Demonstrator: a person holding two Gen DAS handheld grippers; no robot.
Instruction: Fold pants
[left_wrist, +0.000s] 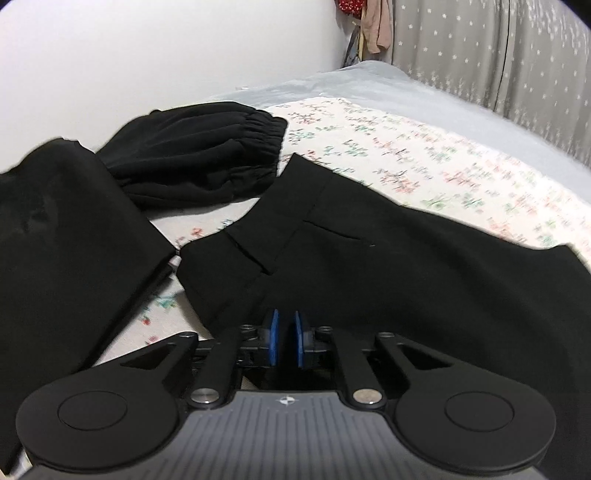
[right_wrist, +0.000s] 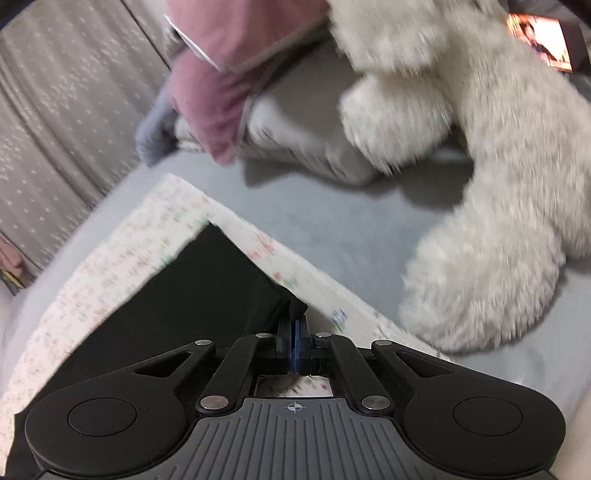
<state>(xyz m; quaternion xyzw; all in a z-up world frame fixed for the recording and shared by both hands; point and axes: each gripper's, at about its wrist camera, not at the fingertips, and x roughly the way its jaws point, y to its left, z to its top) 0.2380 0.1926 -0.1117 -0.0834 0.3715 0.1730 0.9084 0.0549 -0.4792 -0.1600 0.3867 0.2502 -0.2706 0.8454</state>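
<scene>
We see the black pants spread across the middle and right of the left wrist view, lying on a floral sheet that covers the bed. Their waistband end, with a belt loop and a slit pocket, points toward the upper left of the frame. In the right wrist view the pants fill the lower left, and one corner of the fabric is pinched at the lower centre.

The right gripper has its jaws closed tight on that corner of the pants, the blue pads pressed together with cloth rising just above them. The left gripper sits low at the centre of its frame, over the pants; its jaws stand narrowly apart, and we cannot tell whether any fabric lies between the blue pads.

No container shows in either view. At the left of the left wrist view lies a folded black garment, and above it a second black garment with an elastic waist. In the right wrist view a white plush toy lies on the grey bedsheet at the right, with a pink cushion at the upper left and a grey starred curtain behind.
</scene>
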